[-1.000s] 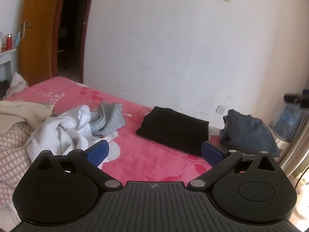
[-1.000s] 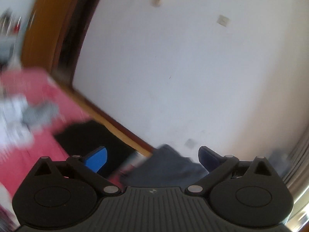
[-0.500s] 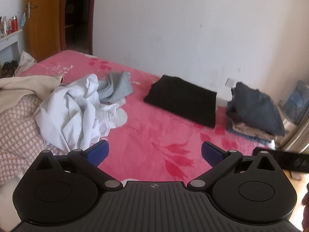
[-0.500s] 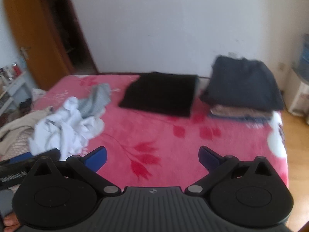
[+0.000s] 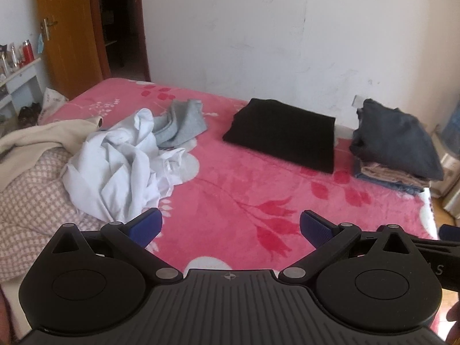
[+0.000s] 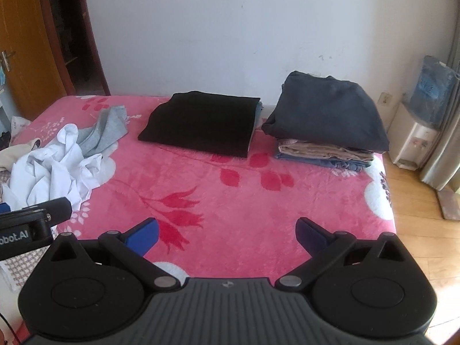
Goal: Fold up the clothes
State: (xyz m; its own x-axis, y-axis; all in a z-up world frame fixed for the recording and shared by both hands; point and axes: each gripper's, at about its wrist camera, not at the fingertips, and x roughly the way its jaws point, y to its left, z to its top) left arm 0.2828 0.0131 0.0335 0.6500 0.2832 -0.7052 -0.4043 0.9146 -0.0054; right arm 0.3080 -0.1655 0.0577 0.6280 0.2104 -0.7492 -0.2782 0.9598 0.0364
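A crumpled white shirt lies on the left of the pink flowered bed, with a grey garment behind it. A folded black garment lies at the back. To its right stands a stack of folded clothes topped by a dark blue piece. My left gripper hangs open above the bed's near side, holding nothing. My right gripper is open and empty too, beside it to the right.
A cream garment and a checked cloth lie at the bed's left. An orange door and a dark doorway stand at the back left. A water dispenser and wooden floor are to the right.
Both grippers have tilted down from the wall toward the bed and settled. Both stay open and nothing on the bed has moved.
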